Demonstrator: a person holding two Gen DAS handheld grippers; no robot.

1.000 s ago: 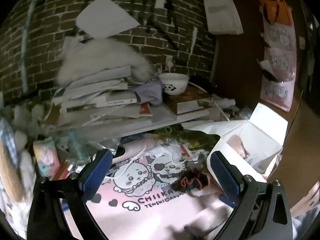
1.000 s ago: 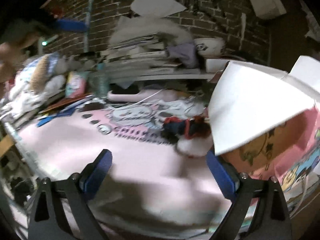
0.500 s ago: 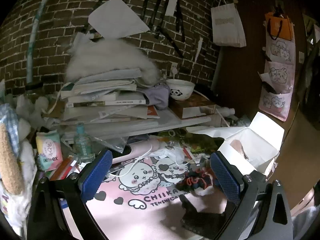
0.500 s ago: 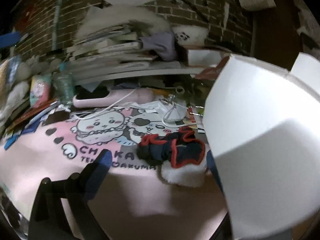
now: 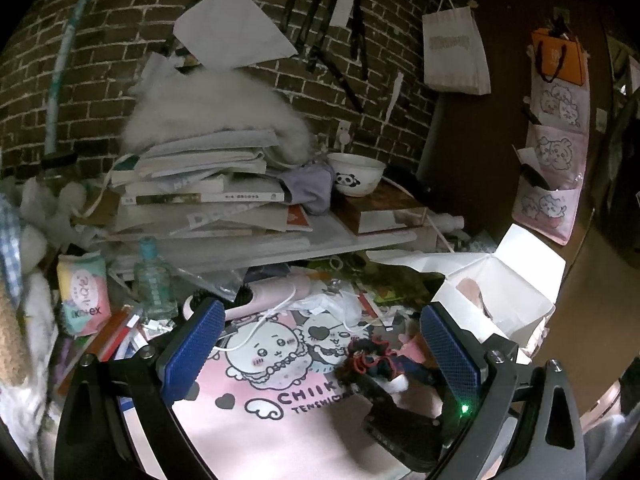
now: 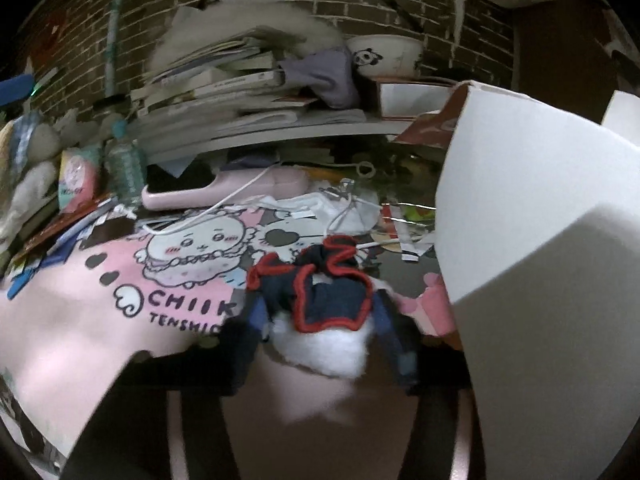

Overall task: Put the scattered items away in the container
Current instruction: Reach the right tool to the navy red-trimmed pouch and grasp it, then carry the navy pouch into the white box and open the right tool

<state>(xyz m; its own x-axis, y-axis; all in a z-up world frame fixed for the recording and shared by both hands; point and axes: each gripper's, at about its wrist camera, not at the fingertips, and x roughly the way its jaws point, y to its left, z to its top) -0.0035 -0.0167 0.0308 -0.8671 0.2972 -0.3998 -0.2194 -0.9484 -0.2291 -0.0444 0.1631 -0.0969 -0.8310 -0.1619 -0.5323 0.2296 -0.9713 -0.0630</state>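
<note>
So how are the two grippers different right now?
The left gripper hangs above the pink mat, fingers spread wide with nothing between them. The right gripper is down at the mat, its fingers close on either side of the navy and red plush piece; blur hides whether they grip it. The left sits farther from the white box. Both have blue-padded fingers.

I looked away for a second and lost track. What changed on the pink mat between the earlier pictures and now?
The right hand-held gripper moved forward and down to the navy fabric piece with red trim and white fluff, its fingers now narrowed around it; whether they grip it is unclear. The left hand-held gripper stayed open and hovering. The white cardboard box and pink cartoon desk mat stayed put.
</note>
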